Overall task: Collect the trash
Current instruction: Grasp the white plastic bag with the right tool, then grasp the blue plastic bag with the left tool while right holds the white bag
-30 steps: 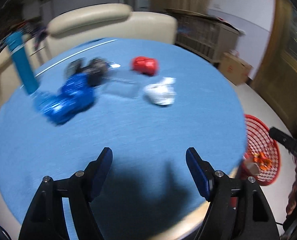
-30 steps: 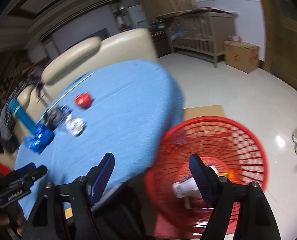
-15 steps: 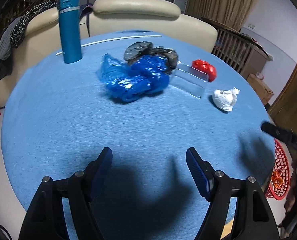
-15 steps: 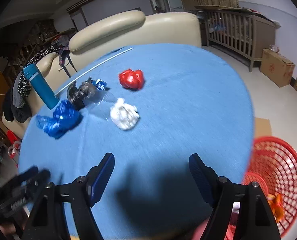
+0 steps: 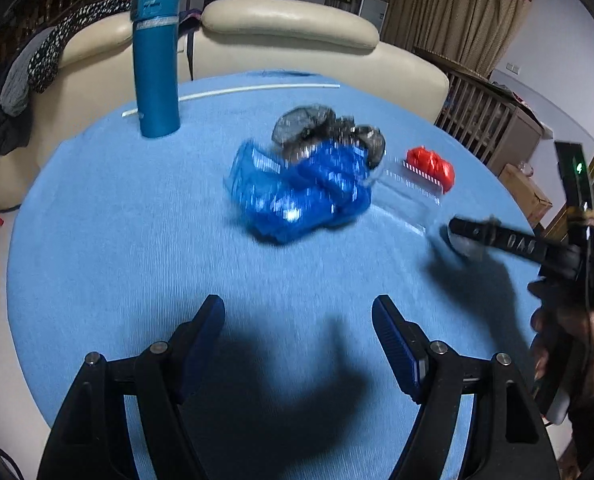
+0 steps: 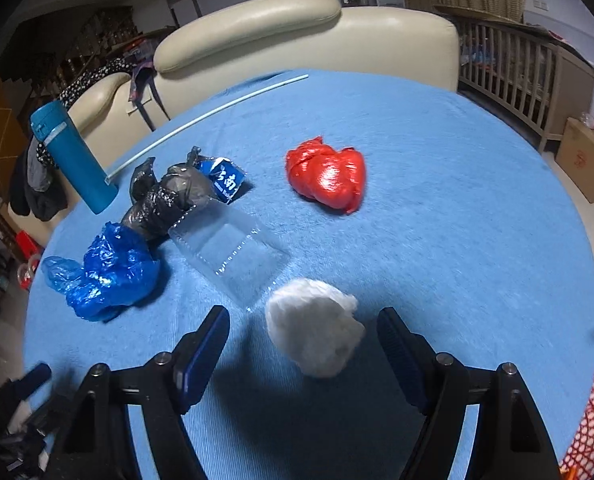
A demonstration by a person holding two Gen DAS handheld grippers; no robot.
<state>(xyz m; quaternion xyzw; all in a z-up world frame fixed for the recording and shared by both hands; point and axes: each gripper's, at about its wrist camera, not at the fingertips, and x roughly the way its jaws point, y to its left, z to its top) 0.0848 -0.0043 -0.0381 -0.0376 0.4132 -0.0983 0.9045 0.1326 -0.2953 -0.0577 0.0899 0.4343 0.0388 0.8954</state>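
A: How should the grasp be made well?

B: The left gripper (image 5: 297,336) is held apart over bare blue tablecloth (image 5: 137,260), with nothing between its fingers. The right gripper (image 6: 303,342) is closing, the crumpled white paper wad (image 6: 313,328) between its fingers but not yet pressed (centring is advised before they meet).

A: How is the wad described?

B: Soft, lumpy, easily squashed; it lies near the table's front edge, just beside the clear plastic tray (image 6: 233,252). The red mesh basket (image 6: 593,420) is seen at the right.
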